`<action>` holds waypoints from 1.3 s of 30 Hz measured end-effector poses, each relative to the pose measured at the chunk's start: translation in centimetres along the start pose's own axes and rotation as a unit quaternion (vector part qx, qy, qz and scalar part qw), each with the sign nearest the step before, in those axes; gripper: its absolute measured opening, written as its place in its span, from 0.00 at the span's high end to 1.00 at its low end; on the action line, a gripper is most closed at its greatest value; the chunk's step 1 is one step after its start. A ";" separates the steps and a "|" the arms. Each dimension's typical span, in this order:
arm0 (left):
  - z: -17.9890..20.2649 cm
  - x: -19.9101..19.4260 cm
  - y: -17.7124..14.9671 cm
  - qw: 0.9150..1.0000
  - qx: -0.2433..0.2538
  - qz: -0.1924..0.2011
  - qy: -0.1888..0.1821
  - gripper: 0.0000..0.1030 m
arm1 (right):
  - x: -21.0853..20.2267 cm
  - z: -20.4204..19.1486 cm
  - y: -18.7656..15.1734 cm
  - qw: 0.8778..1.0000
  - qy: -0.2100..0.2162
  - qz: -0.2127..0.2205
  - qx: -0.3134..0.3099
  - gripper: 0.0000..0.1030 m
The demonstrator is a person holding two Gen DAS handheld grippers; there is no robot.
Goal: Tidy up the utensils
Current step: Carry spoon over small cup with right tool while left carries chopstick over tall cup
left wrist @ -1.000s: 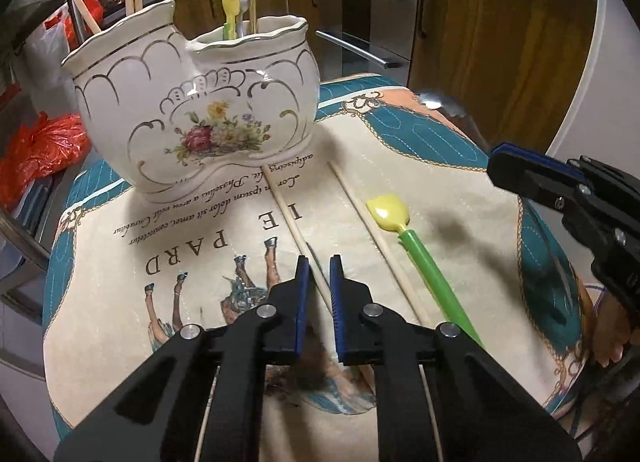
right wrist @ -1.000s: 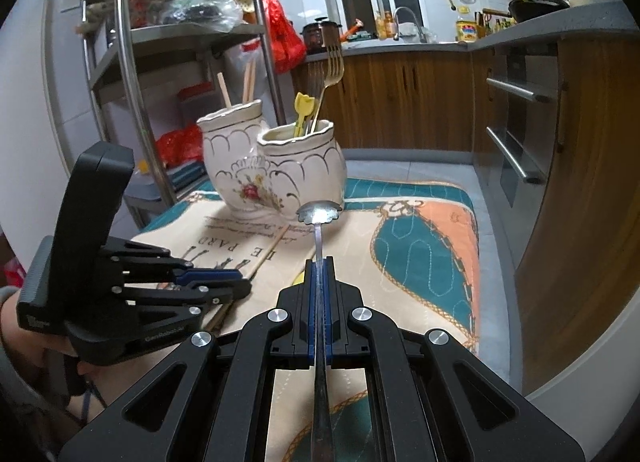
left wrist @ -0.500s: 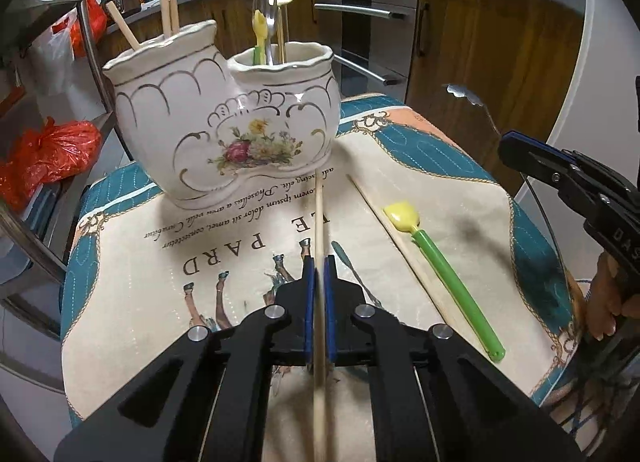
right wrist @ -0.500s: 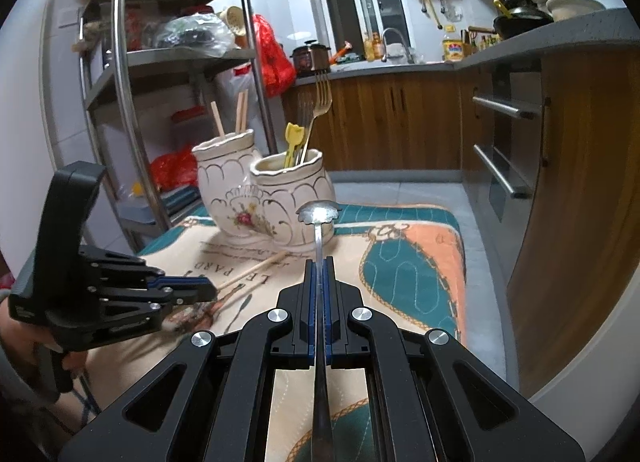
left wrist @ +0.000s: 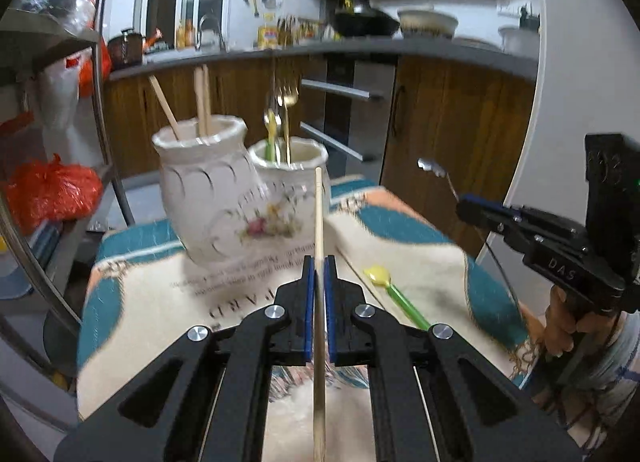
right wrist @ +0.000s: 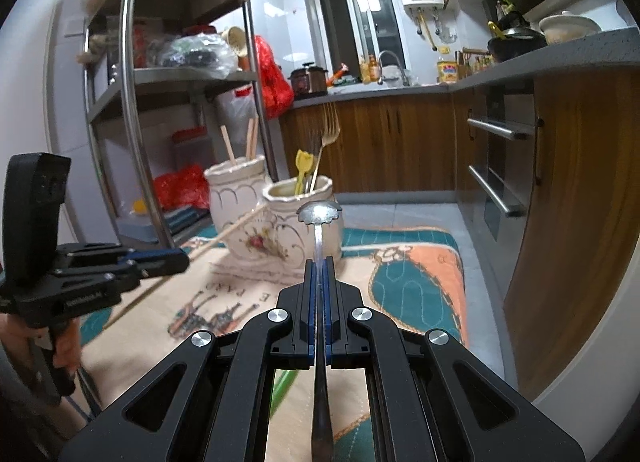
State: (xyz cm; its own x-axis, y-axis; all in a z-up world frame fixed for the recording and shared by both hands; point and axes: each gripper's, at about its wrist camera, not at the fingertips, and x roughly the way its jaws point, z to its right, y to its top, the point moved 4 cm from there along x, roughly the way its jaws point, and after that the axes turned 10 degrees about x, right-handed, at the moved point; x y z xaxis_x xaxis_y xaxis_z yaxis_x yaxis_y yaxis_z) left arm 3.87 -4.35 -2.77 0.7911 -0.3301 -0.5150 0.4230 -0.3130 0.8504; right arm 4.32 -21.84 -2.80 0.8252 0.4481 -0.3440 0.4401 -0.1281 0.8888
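Note:
My left gripper [left wrist: 319, 262] is shut on a wooden chopstick [left wrist: 319, 214], held off the cloth with its tip in front of the white floral two-pot holder [left wrist: 216, 202]. The holder's left pot holds chopsticks [left wrist: 202, 102]; the right pot holds forks [left wrist: 286, 102] and a yellow utensil. My right gripper [right wrist: 319, 262] is shut on a metal spoon [right wrist: 319, 214], whose bowl points at the holder [right wrist: 256, 238]. It hangs to the right of the left gripper [right wrist: 182, 258]. A green-handled yellow spoon [left wrist: 396, 294] lies on the cloth.
The printed cloth [left wrist: 160, 302] covers a small table. A steel shelf rack [right wrist: 132, 102] stands close on the left with orange bags [left wrist: 48, 190] under it. Wooden cabinets and an oven front [right wrist: 500, 182] are to the right. A person's hand [left wrist: 564, 318] holds the right gripper.
The left gripper shut on a chopstick lying on the cloth and lifted it up, tilting toward the holder. The right gripper kept its hold on the spoon and tilted up slightly.

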 end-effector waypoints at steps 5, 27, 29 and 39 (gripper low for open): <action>-1.4 -0.9 0.9 0.999 -0.014 0.037 -0.011 0.95 | -0.2 -0.4 1.1 1.000 0.011 0.011 0.003 0.96; -14.0 2.5 10.3 0.973 -0.134 0.177 -0.062 0.95 | 8.2 -3.5 11.8 0.997 0.056 0.048 0.038 0.96; -14.5 3.5 11.0 0.972 -0.136 0.183 -0.057 0.95 | 9.1 -3.5 12.4 0.996 0.055 0.056 0.042 0.96; -13.8 8.1 12.1 0.973 -0.088 0.209 0.033 0.95 | 13.8 -3.8 13.5 0.992 0.035 0.112 0.049 0.96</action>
State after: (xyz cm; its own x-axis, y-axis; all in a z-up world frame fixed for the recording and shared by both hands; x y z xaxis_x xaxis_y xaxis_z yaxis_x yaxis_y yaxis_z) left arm 21.48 1.44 4.78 0.9347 -0.3356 -0.1169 0.1228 -0.0038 0.9924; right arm 20.27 -14.08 5.60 0.8810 0.4585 -0.1170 0.2843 -0.3153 0.9054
